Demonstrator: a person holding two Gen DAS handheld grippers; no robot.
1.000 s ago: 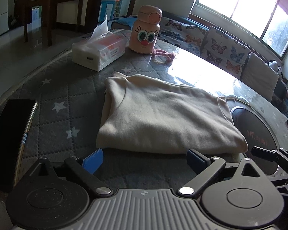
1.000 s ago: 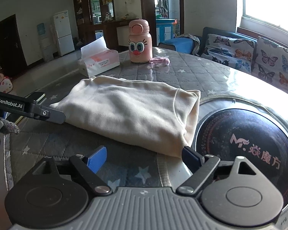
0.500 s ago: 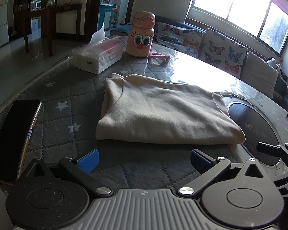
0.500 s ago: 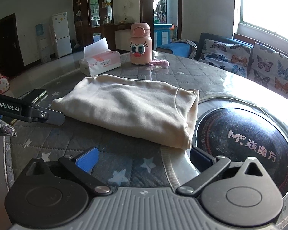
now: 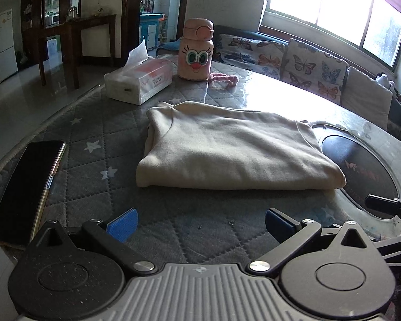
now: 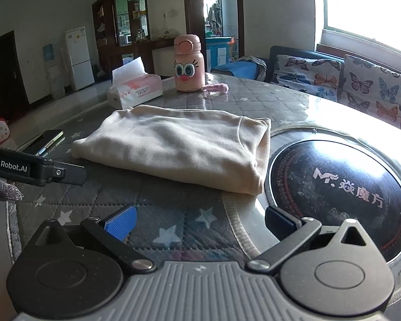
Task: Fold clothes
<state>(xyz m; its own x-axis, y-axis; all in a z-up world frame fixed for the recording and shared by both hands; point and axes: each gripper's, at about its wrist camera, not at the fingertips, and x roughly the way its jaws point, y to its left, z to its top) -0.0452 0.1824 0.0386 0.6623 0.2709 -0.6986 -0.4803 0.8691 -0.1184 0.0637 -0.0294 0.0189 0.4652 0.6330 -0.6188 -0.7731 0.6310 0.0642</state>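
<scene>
The round worktop (image 5: pixel 74 139), covered with a grey quilted star-print mat under a glossy sheet, carries a cream garment (image 5: pixel 227 149) near its middle, already folded into a thick, tidy rectangle with a rounded fold along its near edge. A black induction hob (image 6: pixel 339 182) is set into the worktop just beside the garment; in the right wrist view it sits at 3 o'clock of the cloth, whose corner reaches the hob's rim. Beyond the garment, at about 11 o'clock, stand a tissue box (image 5: pixel 139 80) and a pink cartoon-faced bottle (image 5: pixel 197 50), and a dark phone (image 5: pixel 26 187) lies at 9 o'clock near the worktop edge. The left tongs (image 5: pixel 200 223) and the right tongs (image 6: pixel 200 220) are both released, having just spread to full width, with nothing between their pads; the garment lies at 12 o'clock of each, near but apart. The cloth looks soft, light and limp, a fleecy knit that should sag and slip out of its layers if lifted by one point, though it is not fragile. If a further fold or a move is wanted, the firmest hold is probably the thick folded near edge, one pair of tongs near each corner, pinching through all layers so the stack stays together.
</scene>
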